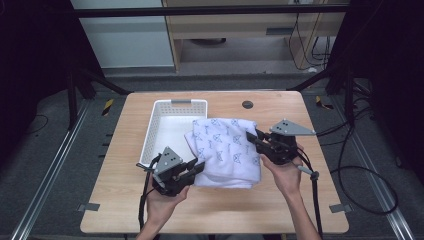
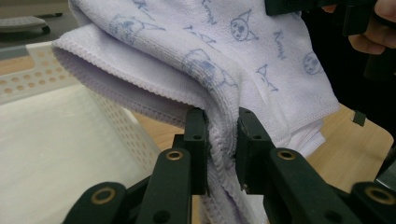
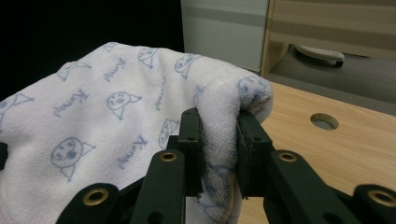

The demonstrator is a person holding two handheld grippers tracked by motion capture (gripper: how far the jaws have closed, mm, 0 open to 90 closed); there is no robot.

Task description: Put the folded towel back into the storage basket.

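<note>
A folded white towel (image 1: 226, 150) with pale blue cartoon prints hangs between my two grippers, partly over the right rim of a white perforated basket (image 1: 172, 106). My left gripper (image 1: 200, 167) is shut on the towel's near left corner; its jaws pinch the layered hem (image 2: 219, 140) in the left gripper view. My right gripper (image 1: 252, 137) is shut on the towel's right edge, where a thick fold (image 3: 219, 135) is squeezed between the jaws. The towel (image 3: 102, 116) sags away from that grip. The basket wall (image 2: 116, 126) lies just below the towel (image 2: 187, 42).
The light wooden table (image 1: 220, 210) has a round cable hole (image 1: 247, 104) near its far edge, also in the right gripper view as a hole (image 3: 324, 121). Black cables trail off the right side. Metal frame rails run along both sides of the table.
</note>
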